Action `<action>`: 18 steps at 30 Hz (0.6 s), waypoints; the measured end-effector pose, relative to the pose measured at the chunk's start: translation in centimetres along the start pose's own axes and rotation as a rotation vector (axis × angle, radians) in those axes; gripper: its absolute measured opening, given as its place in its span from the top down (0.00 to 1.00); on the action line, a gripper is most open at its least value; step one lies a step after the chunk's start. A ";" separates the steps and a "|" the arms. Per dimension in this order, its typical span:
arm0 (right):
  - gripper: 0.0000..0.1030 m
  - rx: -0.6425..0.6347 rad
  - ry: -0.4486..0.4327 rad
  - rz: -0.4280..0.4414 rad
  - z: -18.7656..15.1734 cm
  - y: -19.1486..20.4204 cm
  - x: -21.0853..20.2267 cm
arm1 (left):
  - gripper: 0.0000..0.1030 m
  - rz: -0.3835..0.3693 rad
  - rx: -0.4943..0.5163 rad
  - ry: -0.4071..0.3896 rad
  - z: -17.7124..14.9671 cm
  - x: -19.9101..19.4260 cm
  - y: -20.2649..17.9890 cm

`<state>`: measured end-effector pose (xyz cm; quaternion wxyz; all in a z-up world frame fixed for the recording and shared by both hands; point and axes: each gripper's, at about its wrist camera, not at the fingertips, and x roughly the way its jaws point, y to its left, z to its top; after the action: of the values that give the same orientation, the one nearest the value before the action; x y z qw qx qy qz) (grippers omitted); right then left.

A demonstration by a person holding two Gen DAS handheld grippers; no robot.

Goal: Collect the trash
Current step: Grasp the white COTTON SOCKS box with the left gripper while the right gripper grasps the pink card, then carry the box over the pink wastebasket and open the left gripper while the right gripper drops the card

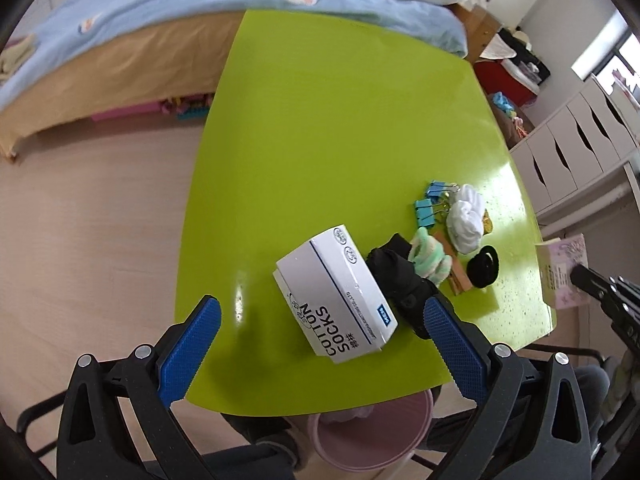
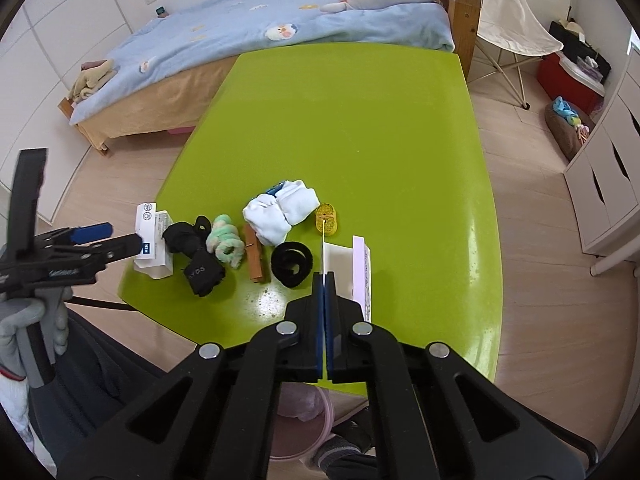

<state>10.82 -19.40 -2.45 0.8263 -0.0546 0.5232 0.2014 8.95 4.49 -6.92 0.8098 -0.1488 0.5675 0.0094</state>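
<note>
We see a small white and pink box (image 2: 352, 272) pinched by one wall in the right gripper (image 2: 324, 280), over the green table (image 2: 360, 120). The left gripper (image 1: 320, 320) hangs spread above a white sock box (image 1: 336, 296) near 2 blue clips (image 1: 430, 200).

The white rectangular cardboard box (image 1: 336, 294) reads "COTTON SOCKS" in black letters on its end, with a small blue "MEN" tag on its side.
</note>
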 end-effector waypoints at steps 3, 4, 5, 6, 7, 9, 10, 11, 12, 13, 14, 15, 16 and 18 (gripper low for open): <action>1.00 0.000 0.004 0.009 -0.3 -0.3 0.0 | 0.10 -0.019 -0.044 0.025 0.3 0.8 0.6; 1.00 0.001 0.005 0.013 -0.4 -0.4 0.1 | 0.19 -0.030 -0.060 0.033 0.3 1.1 0.8; 1.00 0.000 0.005 0.014 -0.4 -0.5 0.1 | 0.23 -0.031 -0.068 0.036 0.3 1.2 1.0; 1.00 0.001 0.006 0.016 -0.4 -0.5 0.2 | 0.30 -0.033 -0.076 0.040 0.3 1.2 1.1; 1.00 0.003 0.007 0.020 -0.4 -0.6 0.2 | 0.36 -0.048 -0.086 0.049 0.3 1.4 1.2; 1.00 0.005 0.008 0.024 -0.5 -0.5 0.3 | 0.47 -0.081 -0.102 0.058 0.5 1.6 1.3; 1.00 0.005 0.008 0.026 -0.5 -0.6 0.3 | 0.55 -0.097 -0.108 0.058 0.7 1.7 1.3; 1.00 0.006 0.008 0.028 -0.5 -0.6 0.3 | 0.56 -0.104 -0.108 0.056 0.7 1.7 1.4; 1.00 0.006 0.008 0.028 -0.5 -0.5 0.4 | 0.60 -0.103 -0.100 0.051 0.8 1.7 1.3; 1.00 0.006 0.007 0.031 -0.6 -0.5 0.3 | 0.65 -0.097 -0.093 0.045 0.7 1.5 1.2; 1.00 0.006 0.006 0.031 -0.6 -0.5 0.3 | 0.66 -0.096 -0.090 0.039 0.7 1.4 1.2; 1.00 0.006 0.005 0.032 -0.6 -0.5 0.2 | 0.69 -0.096 -0.086 0.033 0.6 1.2 1.2; 1.00 0.007 0.003 0.034 -0.5 -0.5 0.2 | 0.70 -0.094 -0.079 0.025 0.6 0.9 1.2; 1.00 0.008 -0.002 0.038 -0.6 -0.4 0.1 | 0.71 -0.087 -0.058 0.007 0.5 0.3 1.0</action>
<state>10.53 -19.95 -2.81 0.8229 -0.0413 0.5243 0.2152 9.31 5.51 -7.31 0.8028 -0.1966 0.5629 -0.0100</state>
